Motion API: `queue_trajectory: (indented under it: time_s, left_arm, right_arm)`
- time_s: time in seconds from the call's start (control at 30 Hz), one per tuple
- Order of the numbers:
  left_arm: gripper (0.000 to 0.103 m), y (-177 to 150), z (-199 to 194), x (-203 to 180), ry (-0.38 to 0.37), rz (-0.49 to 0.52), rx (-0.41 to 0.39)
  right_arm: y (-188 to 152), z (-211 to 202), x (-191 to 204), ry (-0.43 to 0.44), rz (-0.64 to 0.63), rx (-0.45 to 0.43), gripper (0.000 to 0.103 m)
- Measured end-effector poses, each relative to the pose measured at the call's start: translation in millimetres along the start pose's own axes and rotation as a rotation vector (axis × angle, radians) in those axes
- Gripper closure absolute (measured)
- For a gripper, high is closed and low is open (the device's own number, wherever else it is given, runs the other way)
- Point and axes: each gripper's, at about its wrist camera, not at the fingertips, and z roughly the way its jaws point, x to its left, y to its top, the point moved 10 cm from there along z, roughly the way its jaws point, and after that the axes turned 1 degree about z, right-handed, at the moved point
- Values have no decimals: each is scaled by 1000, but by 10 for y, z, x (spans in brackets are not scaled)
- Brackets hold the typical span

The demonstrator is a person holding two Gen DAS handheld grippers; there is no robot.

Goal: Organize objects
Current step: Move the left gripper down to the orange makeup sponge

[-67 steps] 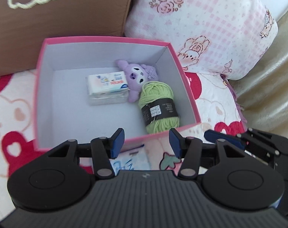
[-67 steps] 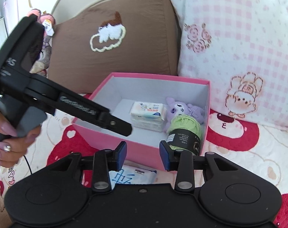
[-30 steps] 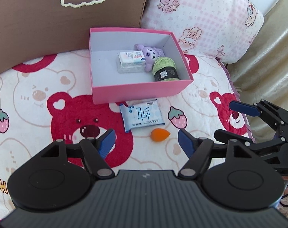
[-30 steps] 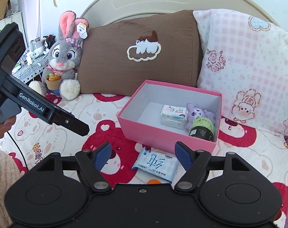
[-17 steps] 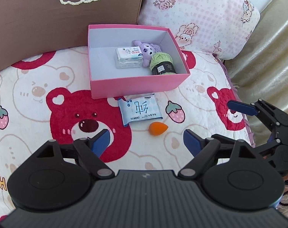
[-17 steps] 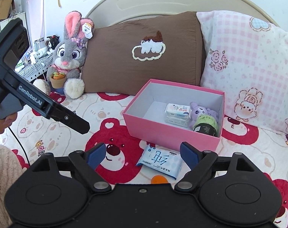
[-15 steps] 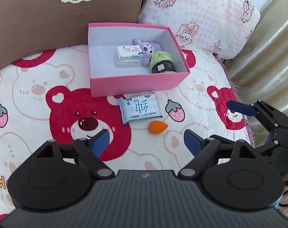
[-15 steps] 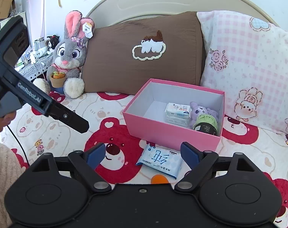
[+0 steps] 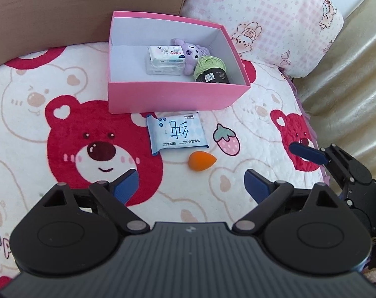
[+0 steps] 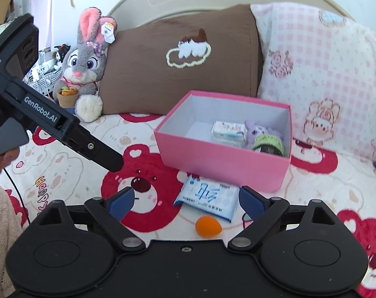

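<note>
Down near the front, both the left gripper [image 9: 191, 184] and right gripper [image 10: 186, 201] are now spread wider than before. Just beyond, an orange sponge [image 9: 202, 161] and tissue pack [image 9: 178, 133] are seen beside the pink box [image 9: 173, 96].

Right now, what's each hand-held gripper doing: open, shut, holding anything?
Left hand-held gripper: open, holding nothing.
Right hand-held gripper: open, holding nothing.
</note>
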Motion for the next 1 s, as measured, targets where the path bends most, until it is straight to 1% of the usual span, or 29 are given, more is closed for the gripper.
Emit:
queue_trajectory:
  time_s: [0.1,0.2,0.3,0.4,0.57,0.77,0.9,1.0]
  left_arm:
    - [11,-15,138,-8,18,37,-10]
    - [11,-32,264,3,15,37,-13]
    - [11,-50,384,29,29,36,-26]
    - [11,-98,506,57,38,52,-22]
    - [11,-163,718,130,-9,22,-14]
    - [11,-237,934,146,-65,9,-37]
    - [11,-273,1090,129,-109,-10,-37]
    - [12,-306,1221,125,-135,-15,-18]
  right_arm:
    - [-107,88,-55,-17,2,31,9]
    - [-212,221,-106,-47,-6,74,9]
    - [-319,362,-112,-46,-3,112,9]
    - [-431,496,-95,-35,12,141,9]
    - [-588,682,-26,-32,-27,165,9]
    - [-718,875,19,-31,-79,168,10]
    - [-781,1001,5,-49,-92,167,11]
    - [-816,1082,-7,-74,-119,168,12]
